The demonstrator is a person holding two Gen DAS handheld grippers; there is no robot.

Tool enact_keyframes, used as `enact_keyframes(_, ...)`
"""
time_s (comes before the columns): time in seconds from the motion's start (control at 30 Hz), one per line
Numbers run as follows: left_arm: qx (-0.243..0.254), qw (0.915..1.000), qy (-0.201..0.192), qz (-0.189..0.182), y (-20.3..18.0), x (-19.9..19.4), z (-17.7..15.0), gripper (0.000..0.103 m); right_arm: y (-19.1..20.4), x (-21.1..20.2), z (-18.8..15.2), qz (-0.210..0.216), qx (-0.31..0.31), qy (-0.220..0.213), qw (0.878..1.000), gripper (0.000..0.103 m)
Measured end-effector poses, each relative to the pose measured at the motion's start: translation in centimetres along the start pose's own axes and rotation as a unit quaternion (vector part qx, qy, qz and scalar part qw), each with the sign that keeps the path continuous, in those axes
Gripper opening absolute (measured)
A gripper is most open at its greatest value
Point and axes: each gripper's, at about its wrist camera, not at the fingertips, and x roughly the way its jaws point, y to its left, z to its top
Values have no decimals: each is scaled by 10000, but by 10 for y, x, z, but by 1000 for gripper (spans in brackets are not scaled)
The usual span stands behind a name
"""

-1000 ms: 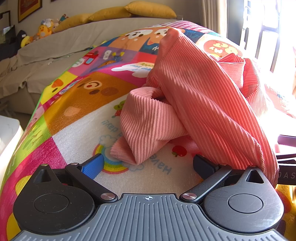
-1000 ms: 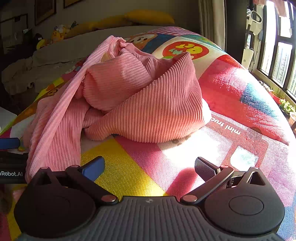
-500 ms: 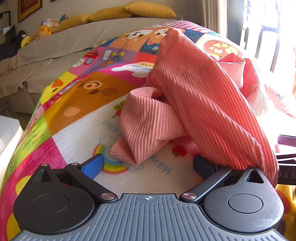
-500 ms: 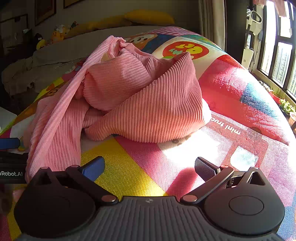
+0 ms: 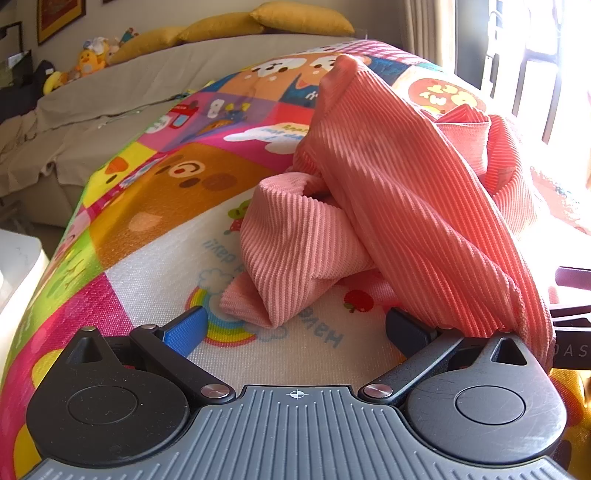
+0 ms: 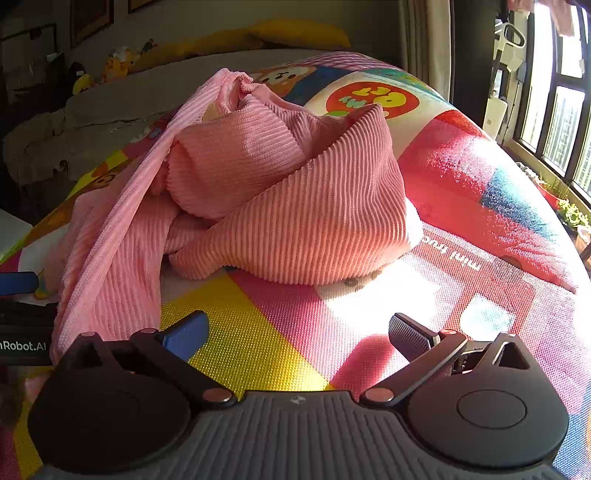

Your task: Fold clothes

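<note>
A pink ribbed garment lies crumpled in a heap on a colourful cartoon play mat. My left gripper is open low over the mat, with a folded corner of the cloth just ahead of its fingers and a long strip draped over its right side. In the right wrist view the same garment bulges ahead, one strip trailing down toward the left. My right gripper is open over bare mat, holding nothing. The left gripper's body shows at the left edge.
A beige sofa with yellow cushions and soft toys stands behind the mat. Windows and potted plants are on the right. A white surface sits at the left edge.
</note>
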Motion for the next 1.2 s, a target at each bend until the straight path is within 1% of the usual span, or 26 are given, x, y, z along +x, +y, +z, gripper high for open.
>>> enact_keyframes(0.1, 25, 10000, 33, -17, -4, 5, 6, 103, -1, 3, 9, 150, -8, 233, 9996, 103)
enact_keyframes(0.13, 41, 10000, 51, -34, 0, -3, 2, 103, -1, 4, 10, 177, 18, 284, 9994, 103)
enact_keyframes(0.27, 104, 9998, 100, -117, 2, -2, 3, 103, 0, 4, 8, 99, 236, 157, 9995, 103)
enact_keyframes(0.33, 117, 9998, 101, -150, 3, -2, 2, 103, -4, 2, 6, 111, 564, 33, 9983, 103)
enact_keyframes(0.37, 122, 9998, 97, -156, 3, -2, 2, 103, -5, 2, 6, 115, 640, 37, 9979, 103)
enact_keyframes(0.5, 144, 9997, 78, -155, 3, -2, 2, 103, 7, 5, 8, -91, 220, 249, 9994, 103)
enact_keyframes(0.6, 157, 9997, 66, -173, 3, -2, 2, 103, 6, 7, 12, -77, 192, 399, 9990, 103)
enact_keyframes(0.77, 176, 9996, 67, -215, 4, -3, 2, 103, 6, 5, 7, -34, 165, 284, 9995, 103)
enact_keyframes(0.87, 243, 9993, 76, -285, 5, -3, 2, 103, 5, 5, 8, 1, 144, 321, 9994, 103)
enact_keyframes(0.97, 345, 9981, 119, -487, 11, -8, 2, 103, 2, 0, 9, 37, 204, 356, 9992, 103)
enact_keyframes(1.03, 303, 9954, -1, -906, 24, -25, 6, 103, -6, -13, 10, 70, 429, 255, 9987, 103)
enact_keyframes(1.07, 287, 9933, -68, -1113, 31, -34, 8, 103, -12, -23, 11, 53, 552, 87, 9984, 103)
enact_keyframes(1.13, 375, 9880, -410, -1442, 44, -55, 20, 103, -25, -52, 16, -128, 699, -589, 9957, 103)
enact_keyframes(1.2, 305, 9857, -505, -1576, 49, -54, 44, 103, -35, -72, 27, -424, 688, -1252, 9888, 103)
